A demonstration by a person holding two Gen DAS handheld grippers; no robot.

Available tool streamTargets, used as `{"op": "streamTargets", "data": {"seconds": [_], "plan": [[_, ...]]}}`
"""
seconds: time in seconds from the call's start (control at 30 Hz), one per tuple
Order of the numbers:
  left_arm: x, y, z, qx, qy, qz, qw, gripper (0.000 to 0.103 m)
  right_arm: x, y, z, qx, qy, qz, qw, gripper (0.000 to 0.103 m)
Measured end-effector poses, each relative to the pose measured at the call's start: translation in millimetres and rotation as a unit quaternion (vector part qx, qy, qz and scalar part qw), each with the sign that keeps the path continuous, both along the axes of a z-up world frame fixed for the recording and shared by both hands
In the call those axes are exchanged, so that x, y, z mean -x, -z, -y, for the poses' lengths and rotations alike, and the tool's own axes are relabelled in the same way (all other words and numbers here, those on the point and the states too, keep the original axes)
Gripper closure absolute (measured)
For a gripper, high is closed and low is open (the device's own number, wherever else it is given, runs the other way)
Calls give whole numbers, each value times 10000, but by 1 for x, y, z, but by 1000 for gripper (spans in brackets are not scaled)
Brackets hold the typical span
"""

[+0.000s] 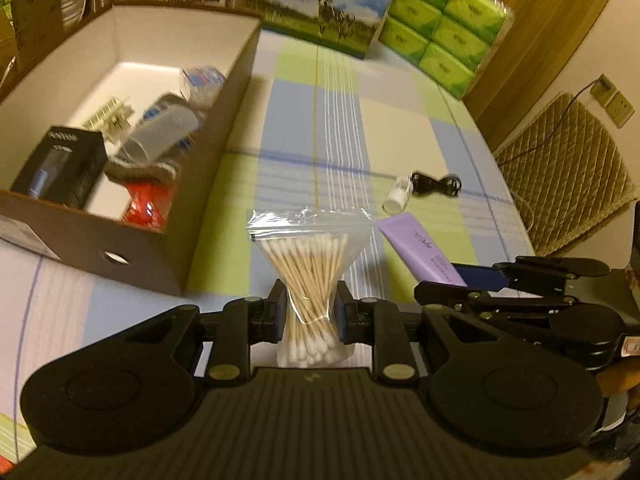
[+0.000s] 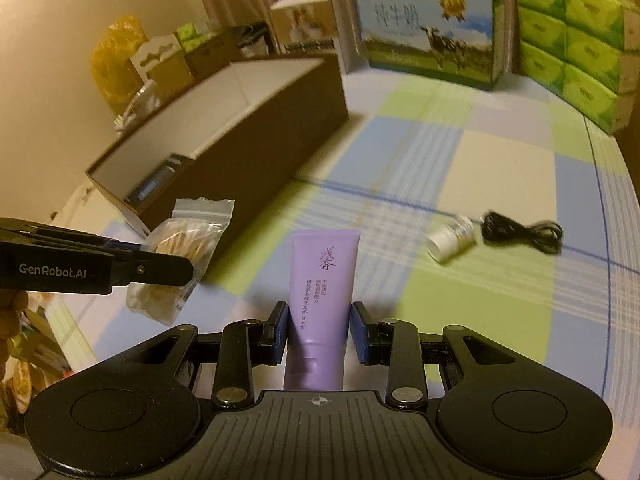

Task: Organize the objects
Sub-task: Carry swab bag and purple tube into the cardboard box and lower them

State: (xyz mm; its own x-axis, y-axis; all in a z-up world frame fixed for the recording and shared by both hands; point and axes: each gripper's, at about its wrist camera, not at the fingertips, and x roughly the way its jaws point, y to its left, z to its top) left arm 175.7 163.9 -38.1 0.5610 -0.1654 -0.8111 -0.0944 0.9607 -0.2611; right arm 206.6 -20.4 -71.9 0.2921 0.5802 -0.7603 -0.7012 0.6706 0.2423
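My left gripper (image 1: 308,314) is shut on a clear zip bag of cotton swabs (image 1: 306,264), pinched at its middle and held above the checked tablecloth. In the right wrist view the same bag of swabs (image 2: 180,248) hangs at the left, near the brown box. My right gripper (image 2: 320,334) is shut on a purple tube (image 2: 322,280), cap toward the camera. The purple tube (image 1: 422,252) also shows at the right of the left wrist view, between the right gripper's fingers. The open brown box (image 1: 208,128) lies left of both grippers and holds several items.
A small white bottle (image 2: 450,240) and a coiled black cable (image 2: 520,234) lie on the tablecloth (image 2: 460,152) to the right. A milk carton box (image 2: 432,32) and green tissue packs (image 2: 572,36) stand at the back. A quilted chair (image 1: 560,172) is beyond the table's right edge.
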Motion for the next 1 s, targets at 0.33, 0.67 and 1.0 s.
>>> {"op": "streamTargets", "data": {"seconds": [0.33,0.67,1.0], "plan": [[10,-36,-53,-50,-313,419,9986,83,7,-32,-47,-530,-144,22,9985,73],[5,-56,-121,-303,-666,604,9955,83,3,-52,-121,-849,-416,86,9955,73],[-32,-56,-169,-682,-632,567,9940,83,-25,-53,-188,-746,-356,328,9960,73]]}}
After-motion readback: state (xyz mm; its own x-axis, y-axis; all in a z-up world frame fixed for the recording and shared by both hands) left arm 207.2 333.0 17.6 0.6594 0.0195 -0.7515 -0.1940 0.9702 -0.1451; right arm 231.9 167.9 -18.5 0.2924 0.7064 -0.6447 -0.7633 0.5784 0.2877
